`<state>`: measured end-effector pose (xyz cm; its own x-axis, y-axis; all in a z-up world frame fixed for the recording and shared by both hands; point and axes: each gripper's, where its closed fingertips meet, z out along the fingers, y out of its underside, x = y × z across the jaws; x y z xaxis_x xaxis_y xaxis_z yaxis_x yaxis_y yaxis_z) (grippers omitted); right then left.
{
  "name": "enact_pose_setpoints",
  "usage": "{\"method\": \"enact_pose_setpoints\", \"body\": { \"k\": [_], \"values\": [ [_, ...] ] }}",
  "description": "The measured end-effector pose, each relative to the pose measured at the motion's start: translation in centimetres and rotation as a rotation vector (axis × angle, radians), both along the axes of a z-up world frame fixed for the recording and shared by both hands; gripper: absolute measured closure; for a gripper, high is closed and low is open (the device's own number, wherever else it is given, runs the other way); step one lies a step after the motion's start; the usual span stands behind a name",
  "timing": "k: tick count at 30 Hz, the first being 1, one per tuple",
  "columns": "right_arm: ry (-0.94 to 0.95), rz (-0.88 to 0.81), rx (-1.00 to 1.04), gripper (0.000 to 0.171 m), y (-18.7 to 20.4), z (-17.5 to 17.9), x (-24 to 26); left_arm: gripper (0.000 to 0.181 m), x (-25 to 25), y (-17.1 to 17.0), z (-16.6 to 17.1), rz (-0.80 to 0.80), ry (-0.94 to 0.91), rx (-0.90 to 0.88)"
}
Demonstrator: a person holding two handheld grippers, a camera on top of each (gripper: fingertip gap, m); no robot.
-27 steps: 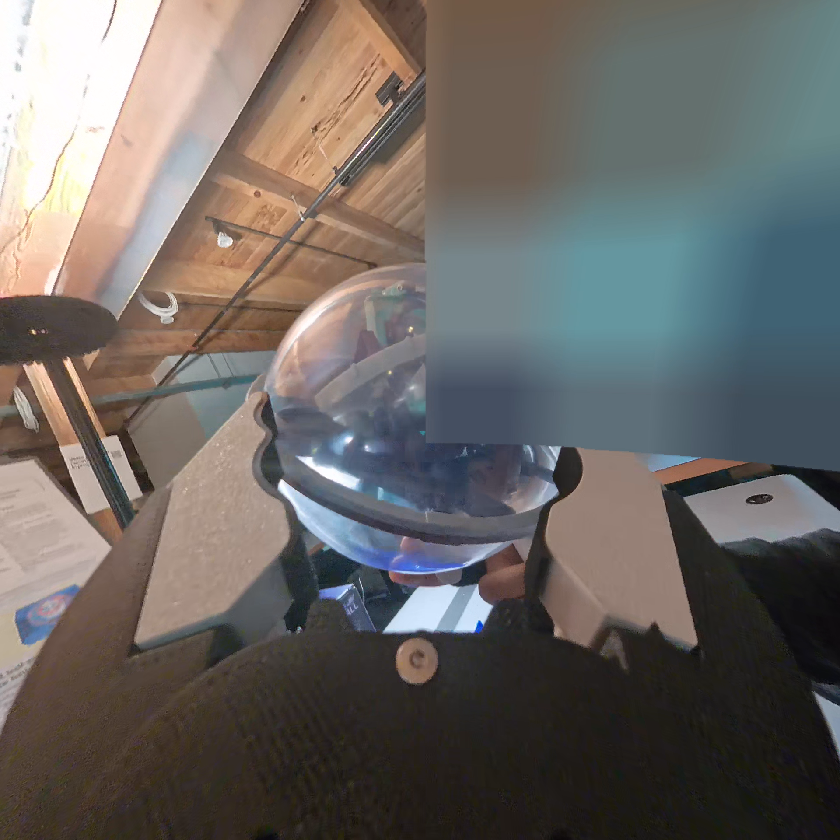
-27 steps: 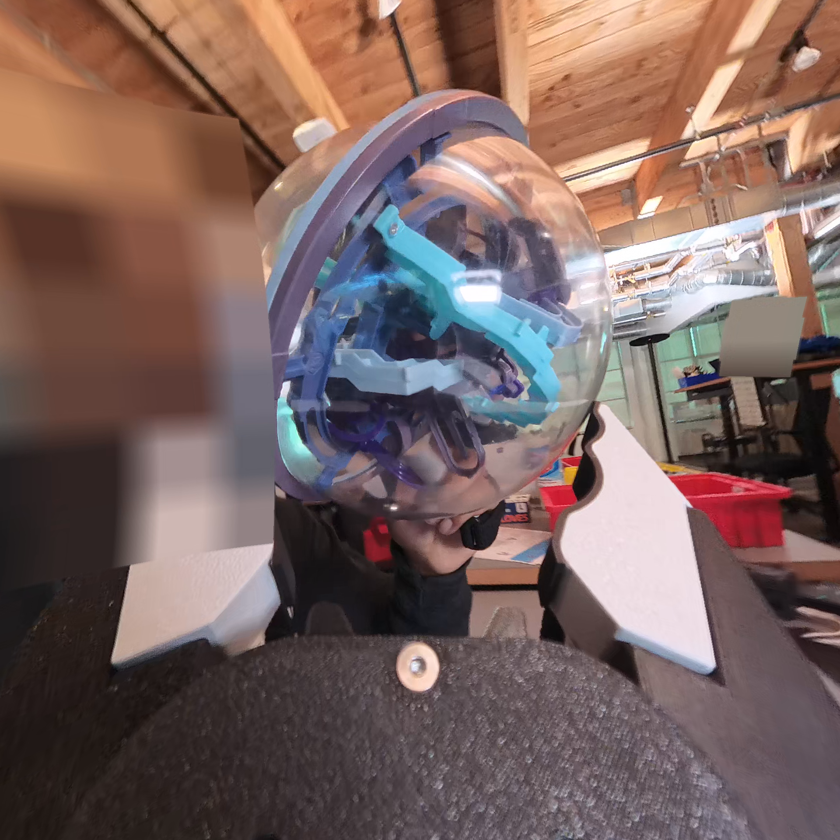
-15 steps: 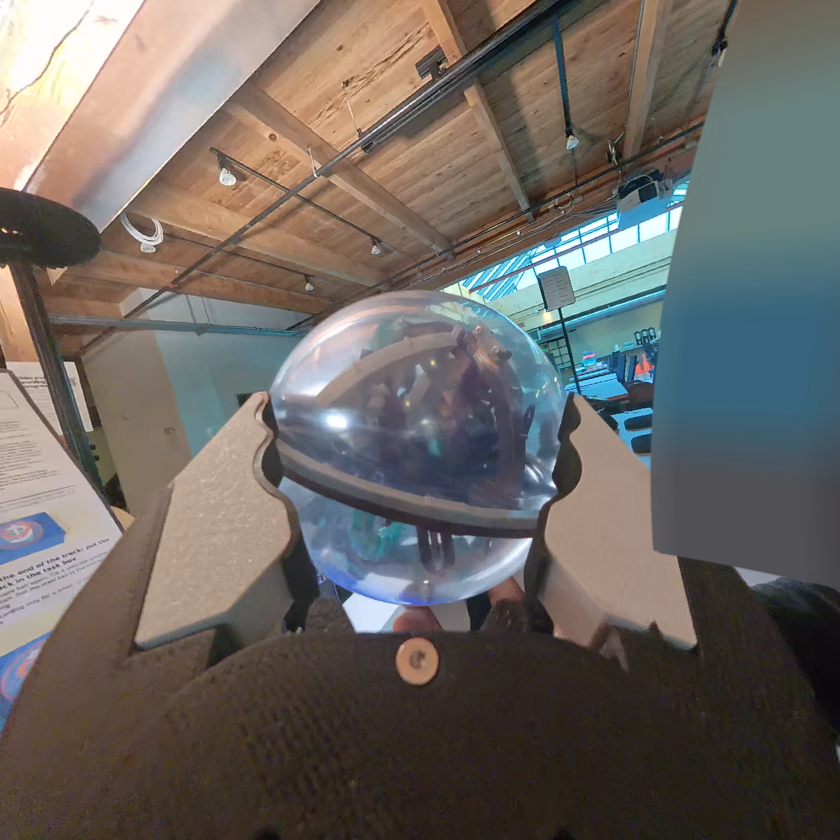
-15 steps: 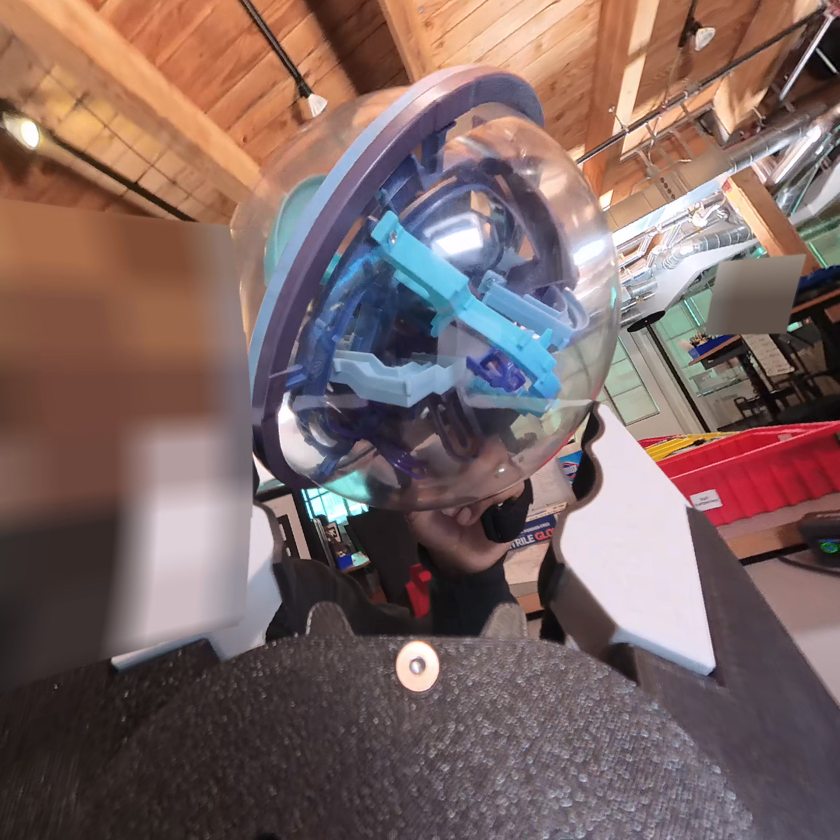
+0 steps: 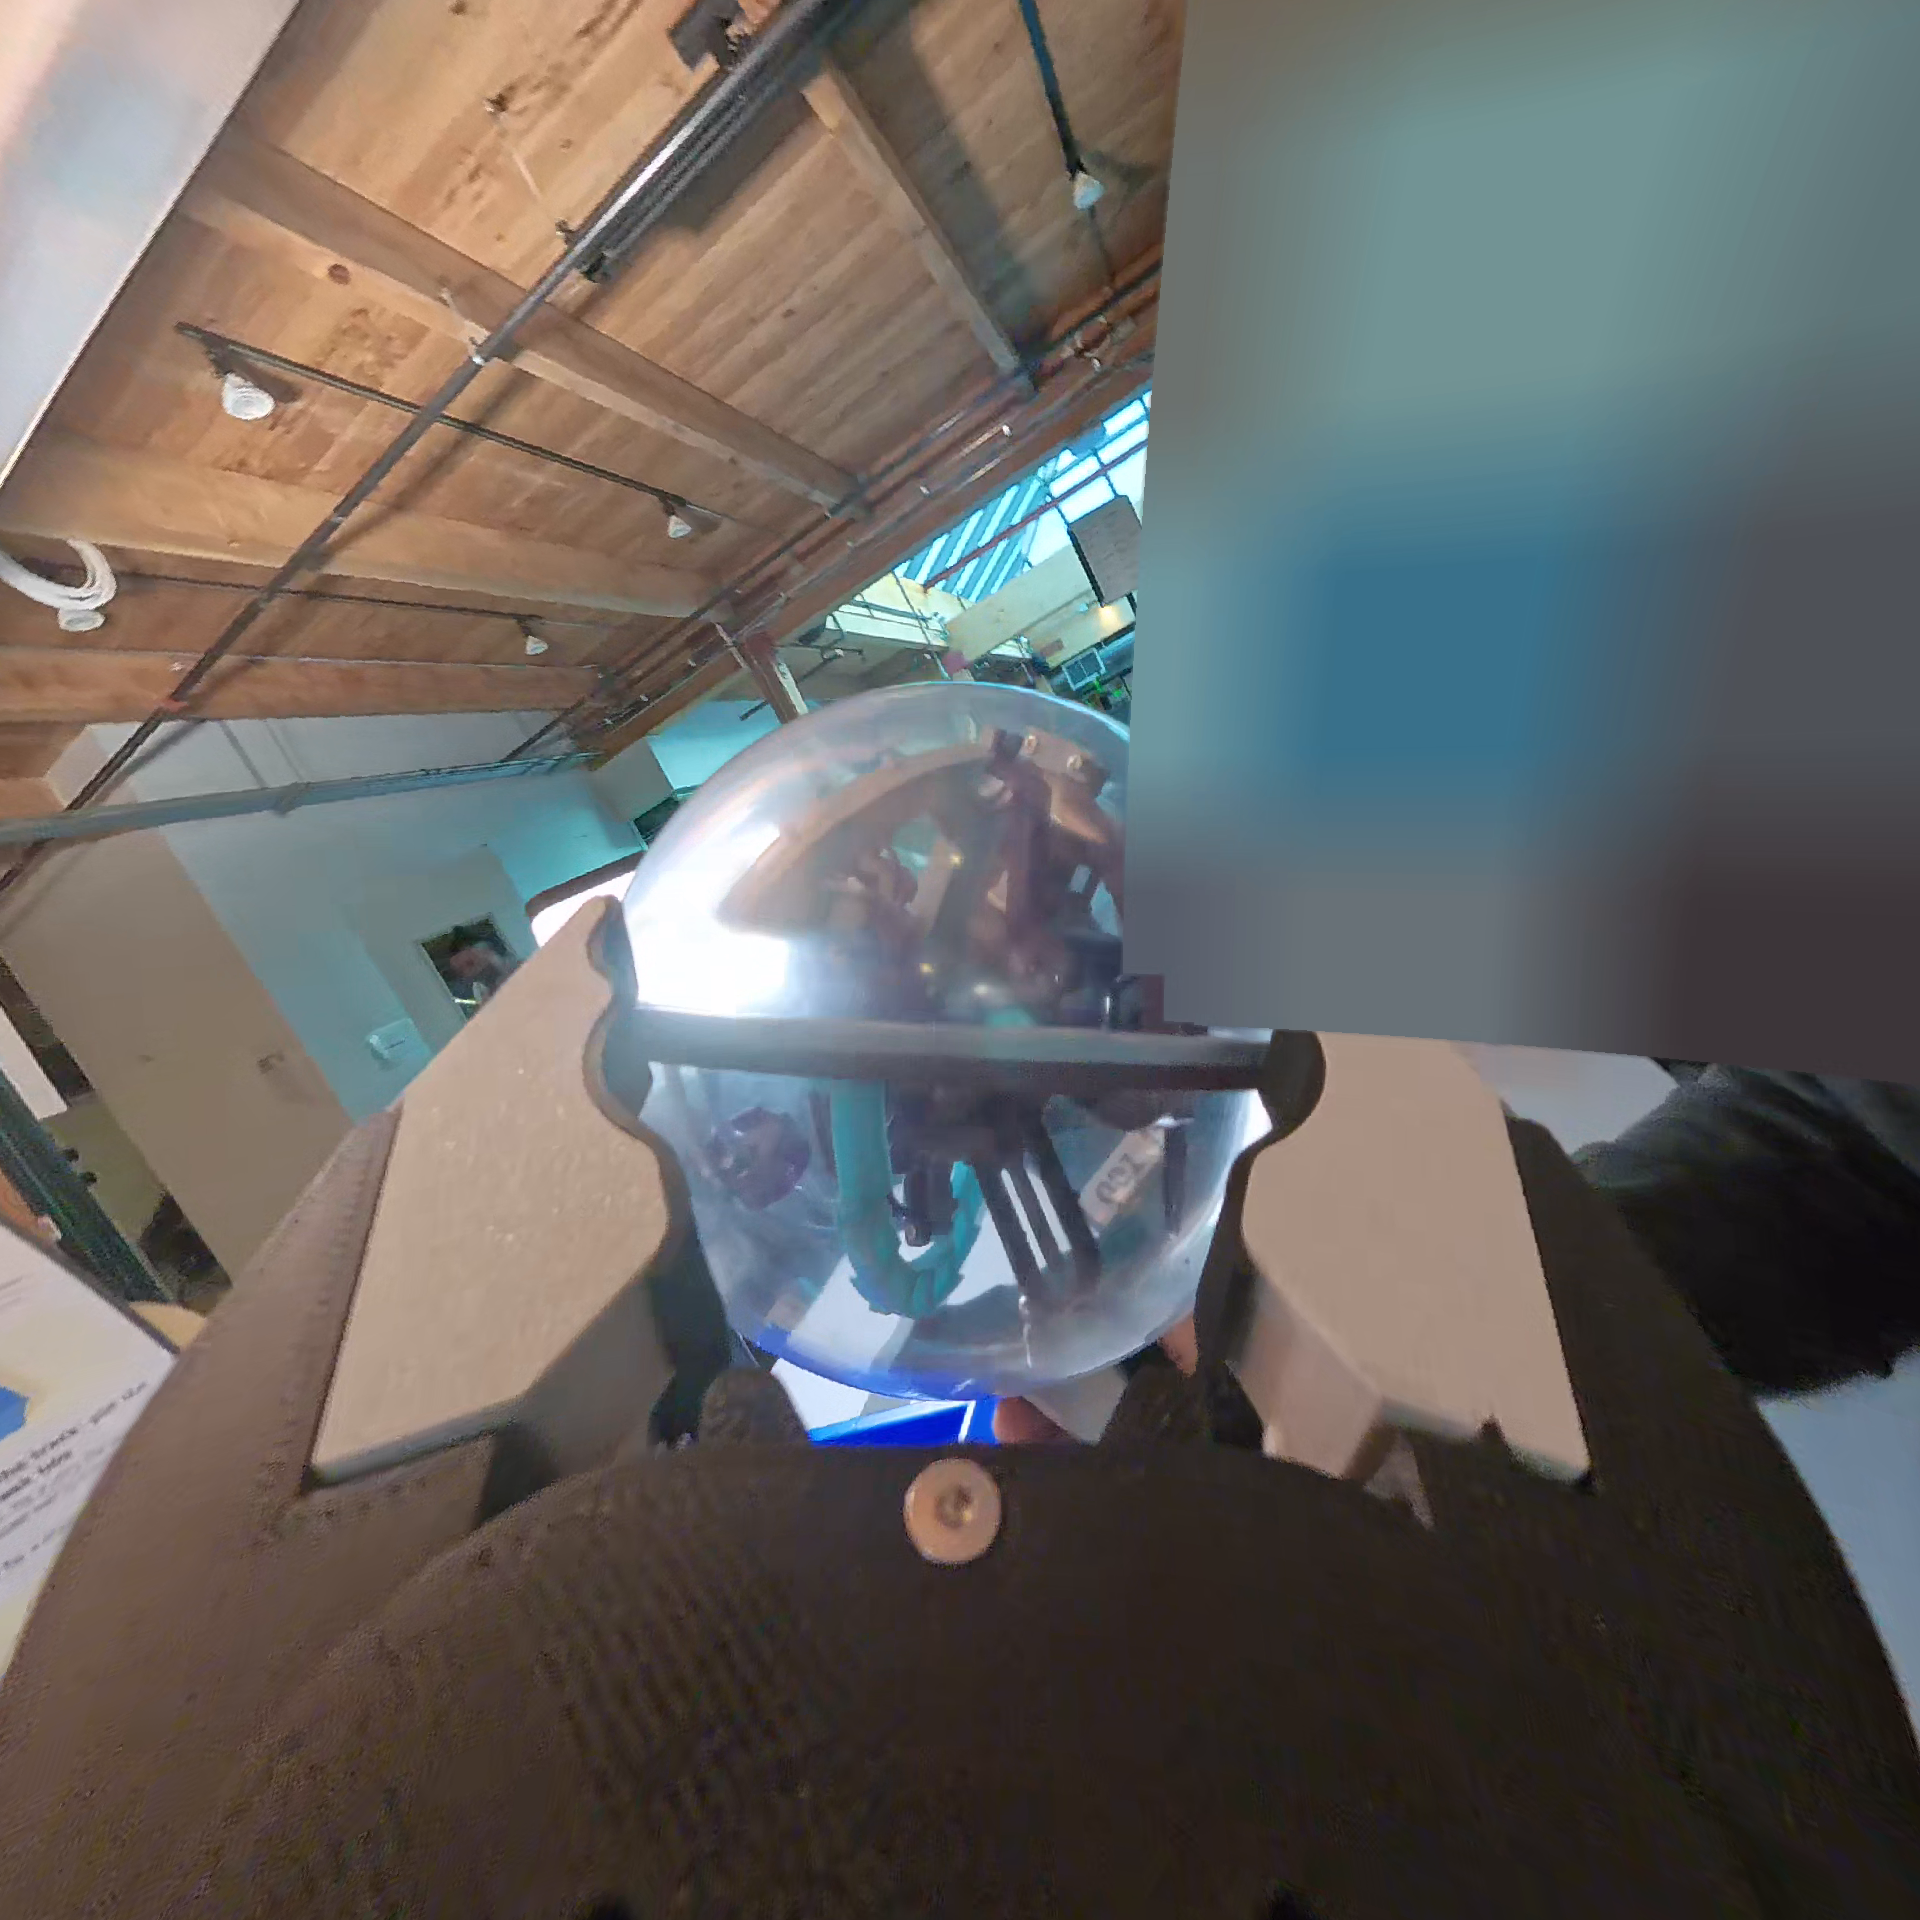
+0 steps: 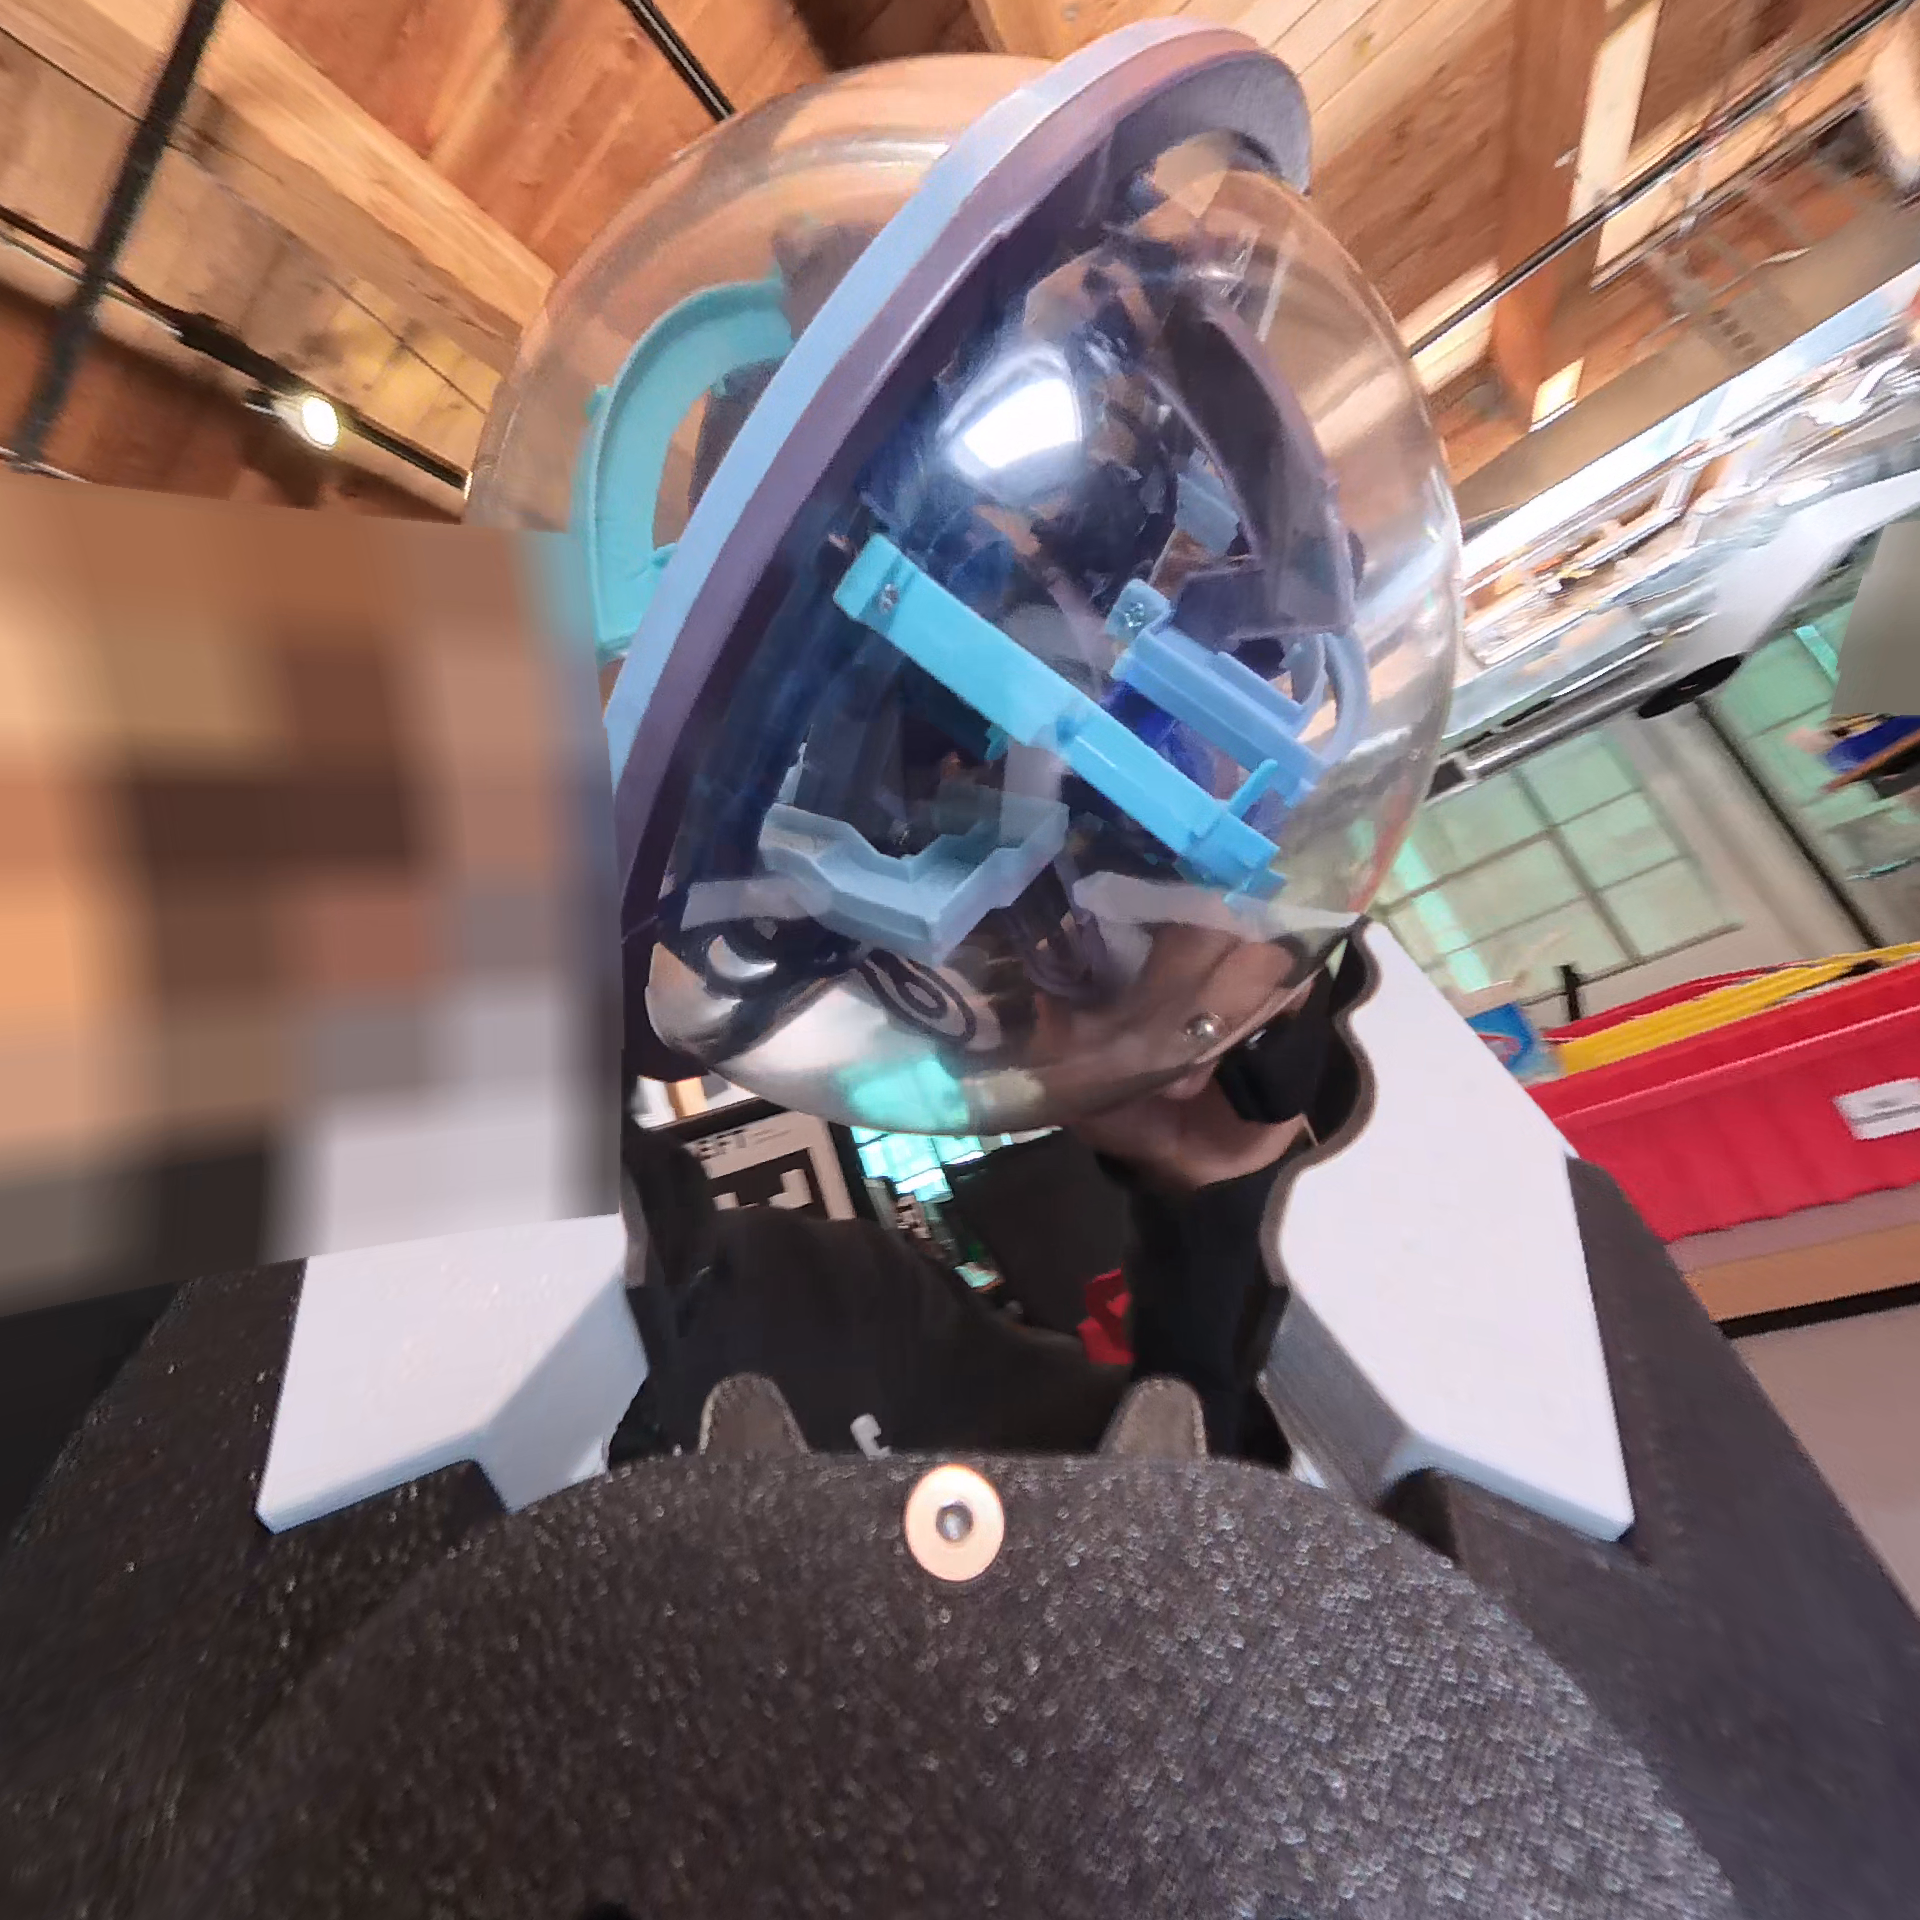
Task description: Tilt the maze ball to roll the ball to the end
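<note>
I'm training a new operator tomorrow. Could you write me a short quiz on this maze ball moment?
1. True or false: the left tool clamps the maze ball at its dark equator ring.
2. In the right wrist view, where is the small steel ball?
A. At the top of the shell
B. Low in the shell, near its bottom edge
C. Outside the shell
3. Fill in: the bin at that view's right edge is ___.

Key: 1 true; 2 B; 3 red.
</note>
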<state>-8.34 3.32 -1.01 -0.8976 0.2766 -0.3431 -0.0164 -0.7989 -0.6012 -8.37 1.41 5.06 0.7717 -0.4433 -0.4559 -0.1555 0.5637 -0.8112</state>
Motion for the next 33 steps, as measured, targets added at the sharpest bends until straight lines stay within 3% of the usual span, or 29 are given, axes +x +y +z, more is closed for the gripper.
{"method": "enact_pose_setpoints", "body": {
  "k": [1,17,20,24,27,33],
  "values": [
    [0.004,0.016,-0.006,0.032,-0.1,-0.1,0.4,0.060,0.5,-0.1,-0.2,0.000,0.030,0.011],
    [0.073,0.177,-0.237,0.034,-2.4,-2.8,6.3,0.045,6.3,-2.1,-4.2,-0.202,0.275,-0.029],
    [0.060,0.189,-0.287,0.035,-2.7,-3.3,6.2,0.045,5.8,-2.0,-4.4,-0.264,0.234,-0.085],
    [0.018,0.216,-0.319,0.036,-3.4,-4.2,5.8,0.035,4.9,0.2,-6.0,-0.232,0.223,-0.178],
    [-0.005,0.229,-0.379,0.037,-3.4,-5.3,5.7,0.041,4.6,0.9,-6.9,-0.258,0.175,-0.244],
    [-0.147,0.178,-0.704,0.036,-0.8,-9.9,5.1,0.049,3.2,3.0,-12.2,-0.222,0.058,-0.478]
  ]
}}
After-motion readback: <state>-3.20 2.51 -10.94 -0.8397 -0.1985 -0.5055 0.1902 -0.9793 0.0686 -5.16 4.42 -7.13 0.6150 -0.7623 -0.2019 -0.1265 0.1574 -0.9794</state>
